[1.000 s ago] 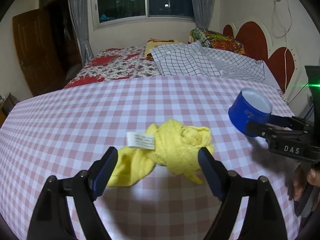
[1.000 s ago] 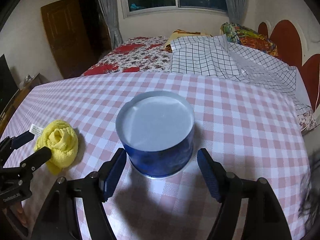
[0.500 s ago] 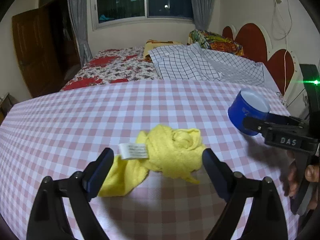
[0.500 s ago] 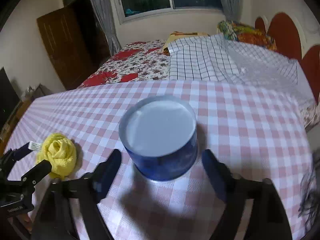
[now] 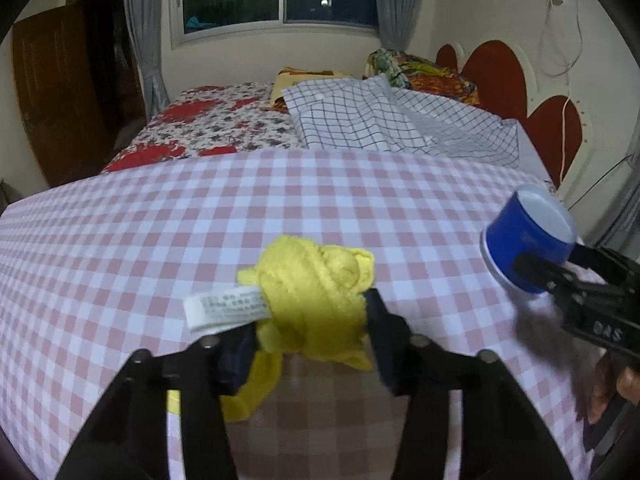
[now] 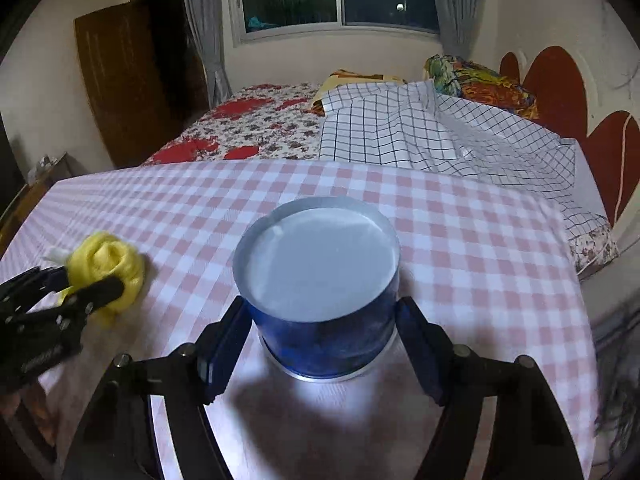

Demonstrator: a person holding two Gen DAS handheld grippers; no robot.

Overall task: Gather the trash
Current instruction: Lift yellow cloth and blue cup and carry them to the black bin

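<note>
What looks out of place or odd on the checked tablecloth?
The crumpled yellow cloth with a white label lies bunched in a knot, not folded, and the closing left gripper squeezes it. The round blue container stands upright between the right gripper's closing jaws. Nothing is spilled.

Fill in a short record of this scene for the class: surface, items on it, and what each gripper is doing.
surface: table with pink checked cloth
items: yellow cloth with white tag; blue tub
left gripper: jaws closing, pads against the yellow cloth
right gripper: jaws closing, pads at the blue tub's sides
background: bed with checked sheet
</note>
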